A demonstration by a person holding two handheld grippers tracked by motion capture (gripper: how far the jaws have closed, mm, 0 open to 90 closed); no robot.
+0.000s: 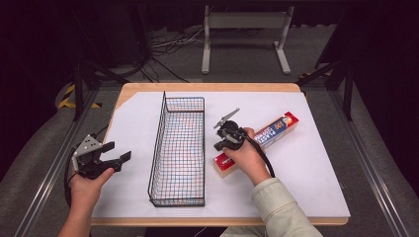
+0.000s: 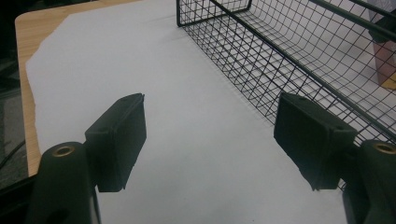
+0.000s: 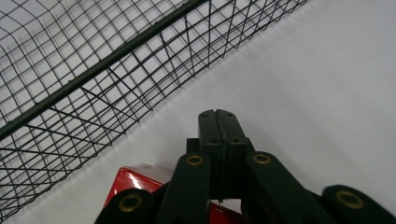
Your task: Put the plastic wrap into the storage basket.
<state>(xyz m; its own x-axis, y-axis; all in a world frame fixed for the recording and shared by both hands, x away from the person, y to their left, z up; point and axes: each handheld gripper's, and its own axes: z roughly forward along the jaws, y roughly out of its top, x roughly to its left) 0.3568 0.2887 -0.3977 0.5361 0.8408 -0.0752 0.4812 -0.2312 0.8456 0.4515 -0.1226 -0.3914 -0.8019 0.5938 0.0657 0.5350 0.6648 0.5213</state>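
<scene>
- One wire basket (image 1: 179, 148) stands mid-desk (image 1: 316, 197).
- One box (image 1: 269, 134) lies right of it, under the right hand-held gripper (image 1: 220, 144), jaws pressed together.
- Left hand-held gripper (image 1: 117, 152): spread, empty.

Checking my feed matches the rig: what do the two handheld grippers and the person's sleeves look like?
Both grippers, left gripper and right gripper, are black with flat rectangular pads and brass-coloured pivot pins. Each carries a grey three-cornered plate and trails a black cable. The right forearm wears a pale greenish sleeve.
</scene>
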